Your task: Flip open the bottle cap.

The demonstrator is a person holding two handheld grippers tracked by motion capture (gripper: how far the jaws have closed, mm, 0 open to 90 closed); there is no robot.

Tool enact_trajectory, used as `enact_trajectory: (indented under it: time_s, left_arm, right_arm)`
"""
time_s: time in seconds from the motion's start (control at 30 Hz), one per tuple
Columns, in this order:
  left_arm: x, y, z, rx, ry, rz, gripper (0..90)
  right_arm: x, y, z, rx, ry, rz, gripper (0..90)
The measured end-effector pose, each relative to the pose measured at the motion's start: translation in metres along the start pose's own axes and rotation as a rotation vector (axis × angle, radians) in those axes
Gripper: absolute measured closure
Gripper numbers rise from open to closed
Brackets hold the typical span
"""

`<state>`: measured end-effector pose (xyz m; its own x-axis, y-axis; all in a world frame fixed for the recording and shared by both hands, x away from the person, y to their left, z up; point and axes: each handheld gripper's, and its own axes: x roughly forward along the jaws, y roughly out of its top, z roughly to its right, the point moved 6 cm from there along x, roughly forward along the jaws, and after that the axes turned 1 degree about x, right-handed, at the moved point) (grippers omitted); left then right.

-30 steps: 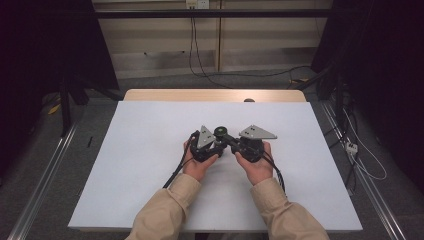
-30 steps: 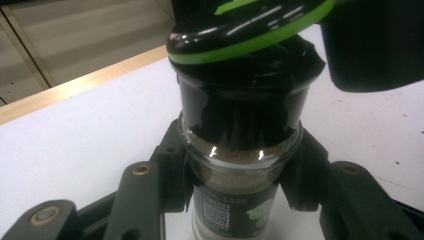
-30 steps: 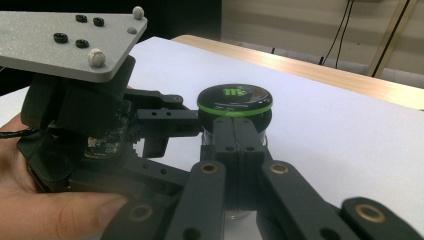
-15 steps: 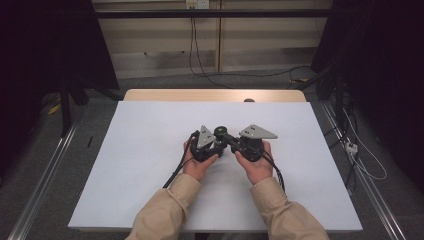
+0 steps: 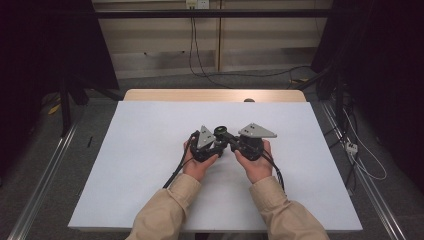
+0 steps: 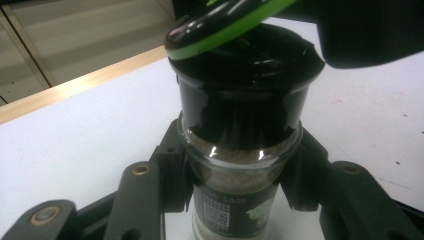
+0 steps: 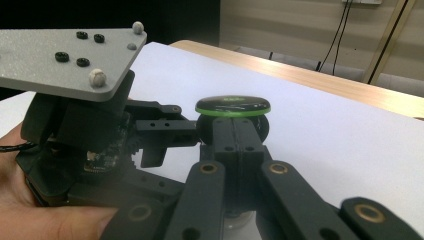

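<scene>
A small glass spice jar (image 6: pixel 235 175) of brownish powder, black cap with a green-rimmed lid (image 7: pixel 232 105), stands mid-table (image 5: pixel 150 130) — the left gripper (image 6: pixel 235 180) clamps its glass neck. The label is legible from the left gripper view; the right gripper (image 7: pixel 233 135) view shows its jaws pressed together against the cap.

From my seat the white worktop (image 5: pixel 150 165) is evenly lit from above, while the room around it falls into near black. Shadows under the hands are soft and short. In the left gripper view the jar (image 6: pixel 240 150) sits close and slightly blurred, with small glints on its glass and a glossy sheen on the lid (image 6: pixel 225 25). My right gripper view is soft in the near foreground.
</scene>
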<state>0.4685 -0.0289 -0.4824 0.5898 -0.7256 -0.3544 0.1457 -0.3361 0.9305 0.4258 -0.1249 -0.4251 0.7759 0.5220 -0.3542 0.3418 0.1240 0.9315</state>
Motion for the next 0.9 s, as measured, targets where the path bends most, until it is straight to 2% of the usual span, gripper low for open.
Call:
enact_trajectory:
  time_s: [0.67, 0.9]
  left_arm:
    - [0.000, 0.000, 0.000, -0.003, -0.002, -0.003, 53.5]
    - [0.000, 0.000, 0.000, -0.016, -0.006, -0.001, 53.5]
  right_arm:
    - [0.001, 0.006, -0.001, -0.006, -0.001, 0.003, 90.0]
    - [0.001, 0.011, -0.001, -0.010, -0.002, 0.013, 90.0]
